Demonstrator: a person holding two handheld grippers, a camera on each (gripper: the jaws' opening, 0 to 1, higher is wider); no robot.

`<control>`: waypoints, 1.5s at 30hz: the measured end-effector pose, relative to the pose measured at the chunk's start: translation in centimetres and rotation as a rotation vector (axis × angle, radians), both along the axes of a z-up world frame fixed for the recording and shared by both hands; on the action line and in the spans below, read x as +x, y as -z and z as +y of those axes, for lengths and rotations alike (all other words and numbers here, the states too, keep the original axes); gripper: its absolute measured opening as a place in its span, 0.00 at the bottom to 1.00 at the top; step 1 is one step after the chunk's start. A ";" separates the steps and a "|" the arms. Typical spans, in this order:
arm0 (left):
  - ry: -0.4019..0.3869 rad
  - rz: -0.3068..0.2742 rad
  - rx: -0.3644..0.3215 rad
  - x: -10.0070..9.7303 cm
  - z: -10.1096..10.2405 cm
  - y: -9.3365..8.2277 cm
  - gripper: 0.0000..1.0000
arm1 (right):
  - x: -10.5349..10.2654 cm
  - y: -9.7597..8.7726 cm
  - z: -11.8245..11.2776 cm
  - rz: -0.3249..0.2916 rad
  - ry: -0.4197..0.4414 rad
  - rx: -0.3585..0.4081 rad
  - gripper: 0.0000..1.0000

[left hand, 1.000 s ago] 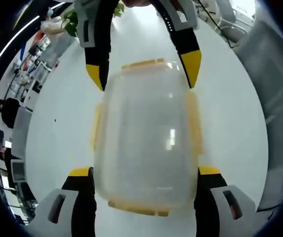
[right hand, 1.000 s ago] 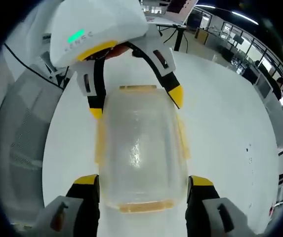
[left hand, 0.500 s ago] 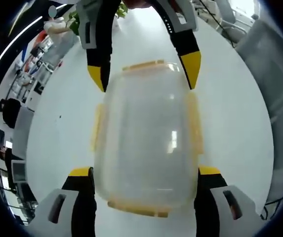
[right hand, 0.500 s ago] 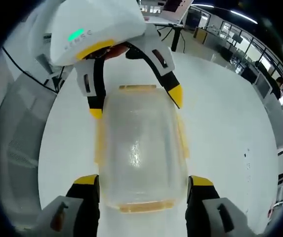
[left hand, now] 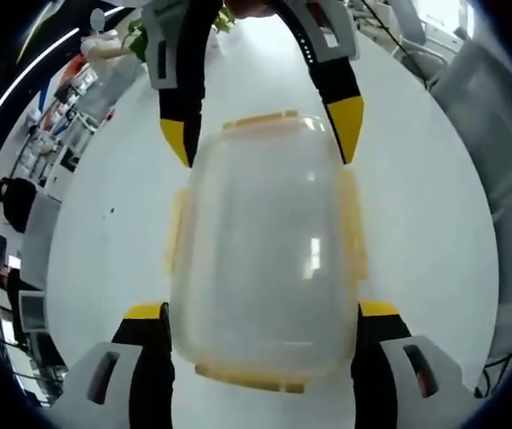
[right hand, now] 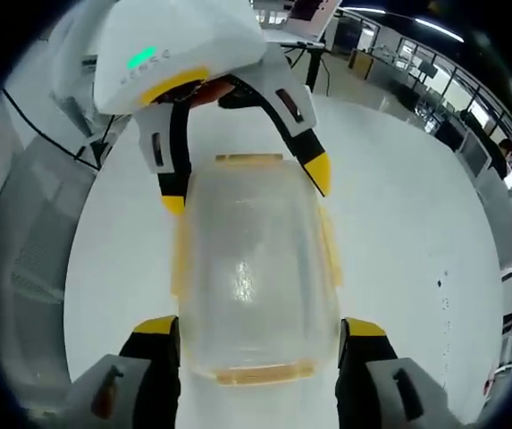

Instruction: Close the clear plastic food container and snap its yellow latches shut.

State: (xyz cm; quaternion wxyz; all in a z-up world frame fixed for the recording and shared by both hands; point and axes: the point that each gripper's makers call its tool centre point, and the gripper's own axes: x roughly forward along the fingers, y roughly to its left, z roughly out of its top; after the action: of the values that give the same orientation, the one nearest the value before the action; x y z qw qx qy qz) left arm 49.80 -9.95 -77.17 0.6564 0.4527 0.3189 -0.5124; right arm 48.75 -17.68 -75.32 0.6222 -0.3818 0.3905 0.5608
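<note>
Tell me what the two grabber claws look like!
Each gripper has two black jaws with yellow tips and white plastic bases. The left gripper and the right gripper look alike. The left one's white body carries a glowing green light, a yellow trim strip and small dark slots on its jaws.

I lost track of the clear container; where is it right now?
The clear container sits on the white table, centred in both views, between the left tongs at one end and the right tongs at the other.

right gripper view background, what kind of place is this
Probably an open-plan office or lab. Rows of desks with monitors run along the far side under long ceiling light strips, and the container sits on a big white table with cables trailing off.
</note>
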 end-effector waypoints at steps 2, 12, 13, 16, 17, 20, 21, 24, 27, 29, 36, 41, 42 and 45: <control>0.002 -0.003 0.004 0.0 0.0 0.1 0.81 | 0.0 0.1 0.0 0.000 0.001 0.001 0.71; -0.019 -0.008 -0.028 -0.1 0.3 -0.7 0.83 | -0.3 -0.1 -0.4 -0.006 0.014 0.002 0.76; -0.030 0.001 -0.063 -0.3 0.0 -1.0 0.85 | -0.4 -0.2 -0.6 -0.011 0.018 0.003 0.75; -0.057 -0.001 -0.064 -0.3 0.8 -1.2 0.85 | -0.4 -0.5 -1.1 -0.021 0.038 0.012 0.76; -0.074 0.006 -0.073 -0.6 1.0 -1.1 0.85 | -0.5 -0.5 -1.5 -0.024 0.054 0.016 0.76; -0.106 0.014 -0.092 -0.9 1.5 -1.0 0.84 | -1.0 -0.4 -2.2 -0.019 0.080 0.024 0.76; -0.124 0.021 -0.104 -1.1 1.6 -1.0 0.84 | -1.2 -0.4 -2.5 -0.016 0.092 0.027 0.76; -0.147 0.030 -0.109 -1.4 2.1 -0.8 0.83 | -1.8 -0.4 -2.9 -0.002 0.131 0.045 0.74; -0.174 0.035 -0.135 -1.5 2.2 -1.2 0.83 | -2.3 -0.2 -3.3 0.000 0.151 0.049 0.74; -0.185 0.034 -0.146 -1.5 2.2 -1.4 0.83 | -2.6 -0.2 -3.5 0.000 0.158 0.050 0.74; -0.246 0.047 -0.181 -2.1 2.5 -1.6 0.82 | -3.5 -0.2 -4.0 0.012 0.210 0.078 0.72; -0.273 0.057 -0.194 -3.1 2.6 -1.3 0.82 | -4.5 0.1 -4.2 0.022 0.235 0.088 0.71; -0.279 0.056 -0.197 -3.2 2.6 -1.3 0.82 | -4.6 0.1 -4.1 0.022 0.241 0.096 0.71; -0.297 0.060 -0.214 -3.6 2.5 -1.5 0.82 | -5.0 -0.1 -4.0 0.020 0.254 0.109 0.71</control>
State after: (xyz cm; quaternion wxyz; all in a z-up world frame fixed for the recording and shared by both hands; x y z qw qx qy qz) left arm 46.15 -7.45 -75.65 0.7595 0.3127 0.3454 -0.4539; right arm 43.76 -21.69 -75.21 0.7039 -0.2893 0.4110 0.5018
